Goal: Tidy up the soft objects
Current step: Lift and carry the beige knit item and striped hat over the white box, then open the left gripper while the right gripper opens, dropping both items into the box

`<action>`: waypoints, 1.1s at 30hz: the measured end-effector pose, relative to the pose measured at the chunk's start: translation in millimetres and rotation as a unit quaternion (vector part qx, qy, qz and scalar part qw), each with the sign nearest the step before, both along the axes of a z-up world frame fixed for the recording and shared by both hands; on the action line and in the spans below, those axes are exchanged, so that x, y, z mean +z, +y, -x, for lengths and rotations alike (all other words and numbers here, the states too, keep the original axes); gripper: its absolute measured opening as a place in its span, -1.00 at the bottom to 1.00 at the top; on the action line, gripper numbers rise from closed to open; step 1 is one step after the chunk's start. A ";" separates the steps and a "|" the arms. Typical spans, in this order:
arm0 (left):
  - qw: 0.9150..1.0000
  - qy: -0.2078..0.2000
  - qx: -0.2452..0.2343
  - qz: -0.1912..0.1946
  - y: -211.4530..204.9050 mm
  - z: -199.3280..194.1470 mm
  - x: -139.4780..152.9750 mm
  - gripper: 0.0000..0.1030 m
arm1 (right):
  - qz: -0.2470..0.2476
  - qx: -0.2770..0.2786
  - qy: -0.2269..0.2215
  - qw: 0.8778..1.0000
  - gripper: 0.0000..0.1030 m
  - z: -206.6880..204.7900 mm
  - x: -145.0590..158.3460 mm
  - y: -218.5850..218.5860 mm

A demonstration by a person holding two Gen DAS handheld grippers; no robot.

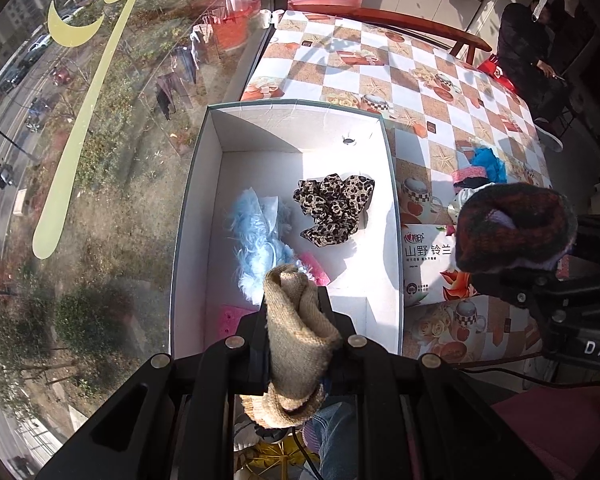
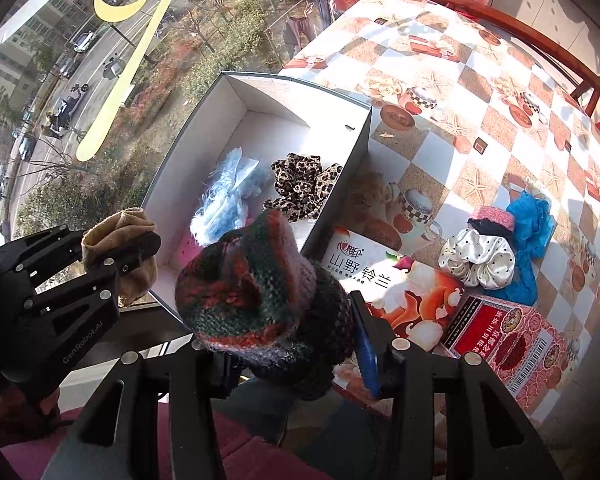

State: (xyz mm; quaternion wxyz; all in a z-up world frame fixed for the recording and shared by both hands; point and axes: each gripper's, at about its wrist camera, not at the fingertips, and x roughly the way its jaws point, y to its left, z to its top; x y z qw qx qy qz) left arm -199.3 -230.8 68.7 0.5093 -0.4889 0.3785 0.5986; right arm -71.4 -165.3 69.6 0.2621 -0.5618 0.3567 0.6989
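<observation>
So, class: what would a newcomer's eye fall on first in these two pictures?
Each gripper holds a woolly thing over the near end of the white box: the left gripper a beige knit piece, the right gripper a red-and-green knit hat. Inside lies a leopard-print scrunchie.

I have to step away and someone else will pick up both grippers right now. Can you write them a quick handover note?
Left gripper: shut on a beige knit piece, held over the near end of the white box.
Right gripper: shut on a dark red-and-green knit piece, beside the box's near right corner.
Done: leopard scrunchie, fluffy light-blue item and pink pieces lie in the box.
Left: drop both held pieces into the box, then collect the polka-dot scrunchie, pink-and-black band and blue mesh item from the table.
</observation>
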 end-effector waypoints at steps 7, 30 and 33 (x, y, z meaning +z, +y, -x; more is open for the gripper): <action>1.000 -0.007 0.009 0.006 -0.3 4.8 -3.5 -0.63 | 0.006 0.007 -0.003 1.000 -0.10 4.3 -3.1 -1.0; 1.000 -0.004 0.004 0.014 3.3 7.8 -8.0 -0.63 | 0.004 0.023 0.000 1.000 -0.10 14.6 -3.2 1.6; 1.000 0.004 0.004 0.002 6.8 9.9 -15.0 -0.49 | 0.000 0.019 0.024 1.000 -0.10 30.4 0.2 13.5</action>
